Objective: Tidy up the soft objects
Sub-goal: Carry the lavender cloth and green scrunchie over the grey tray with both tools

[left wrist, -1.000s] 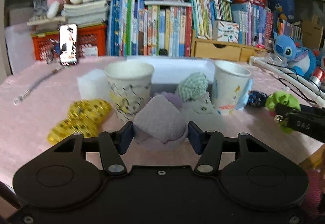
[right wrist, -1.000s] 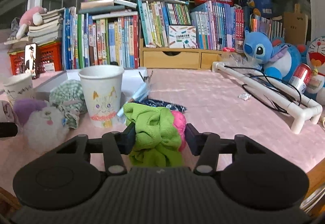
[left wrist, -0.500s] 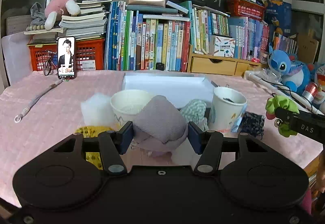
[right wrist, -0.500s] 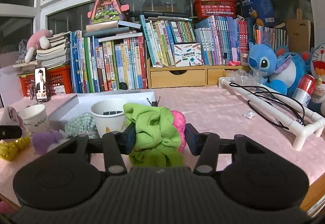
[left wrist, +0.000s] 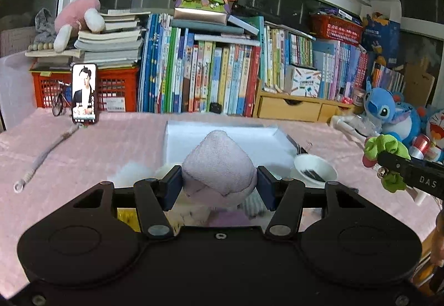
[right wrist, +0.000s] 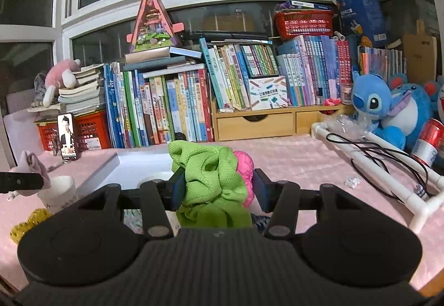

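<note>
We find the left gripper (left wrist: 219, 185) clamped on a pale lilac cloth bundle (left wrist: 219, 167), both blue pads pressed into its sides; the bundle bulges upward between them and is held clear of the pink tablecloth (left wrist: 97, 145). The right gripper (right wrist: 216, 186) is likewise pinched on a green scrunchie (right wrist: 211, 175), with a pink soft piece (right wrist: 245, 167) caught against its right pad. Seen from the left wrist camera, that green scrunchie hangs at the far right, above the table.

Beyond the lilac bundle we note a white tray (left wrist: 222, 136) lying flat on the cloth, and just to its right a paper cup (left wrist: 313, 170) with dark items inside. A second paper cup (right wrist: 59, 192) stands left of the tray in the right wrist view, with a yellow scrunchie (right wrist: 30, 221) near it. White fluffy material lies below the left gripper, partly hidden. Books (left wrist: 208, 75) line the back edge; a blue plush toy (right wrist: 388, 108) sits at the right.
</note>
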The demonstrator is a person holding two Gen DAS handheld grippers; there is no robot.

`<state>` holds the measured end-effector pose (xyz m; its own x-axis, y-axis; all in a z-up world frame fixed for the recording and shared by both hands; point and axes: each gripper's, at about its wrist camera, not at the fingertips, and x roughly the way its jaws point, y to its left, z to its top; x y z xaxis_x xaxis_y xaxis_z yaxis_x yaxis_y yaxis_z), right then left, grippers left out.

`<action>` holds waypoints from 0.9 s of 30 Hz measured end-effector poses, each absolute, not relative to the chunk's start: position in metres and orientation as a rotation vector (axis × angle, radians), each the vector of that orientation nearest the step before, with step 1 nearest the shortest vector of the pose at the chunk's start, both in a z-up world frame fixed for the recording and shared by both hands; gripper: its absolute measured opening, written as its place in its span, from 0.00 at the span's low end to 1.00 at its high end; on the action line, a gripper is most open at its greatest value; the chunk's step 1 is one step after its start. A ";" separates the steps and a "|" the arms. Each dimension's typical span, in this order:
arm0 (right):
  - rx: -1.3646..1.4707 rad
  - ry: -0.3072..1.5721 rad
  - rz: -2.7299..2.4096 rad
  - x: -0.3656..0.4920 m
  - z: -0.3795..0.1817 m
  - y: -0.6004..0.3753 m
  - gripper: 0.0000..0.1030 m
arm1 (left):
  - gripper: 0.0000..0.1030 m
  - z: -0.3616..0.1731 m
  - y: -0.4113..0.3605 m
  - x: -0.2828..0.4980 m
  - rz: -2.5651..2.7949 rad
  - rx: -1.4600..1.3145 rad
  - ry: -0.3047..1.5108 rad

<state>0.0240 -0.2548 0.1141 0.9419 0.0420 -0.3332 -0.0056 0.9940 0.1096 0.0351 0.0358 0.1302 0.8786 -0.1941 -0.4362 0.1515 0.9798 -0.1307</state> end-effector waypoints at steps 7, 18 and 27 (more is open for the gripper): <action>0.115 0.363 0.060 0.045 0.126 -0.251 0.53 | 0.53 0.144 0.035 0.067 -0.193 -0.106 0.488; 0.099 0.408 0.097 0.096 0.144 -0.244 0.53 | 0.53 0.160 0.024 0.137 -0.214 -0.088 0.576; 0.126 0.557 0.131 0.162 0.142 -0.237 0.53 | 0.53 0.152 0.008 0.209 -0.214 -0.099 0.720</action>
<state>0.1616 -0.2374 0.1417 0.8409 0.1577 -0.5177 -0.0894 0.9839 0.1546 0.2092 0.0077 0.1523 0.7313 -0.2282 -0.6427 0.1600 0.9735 -0.1636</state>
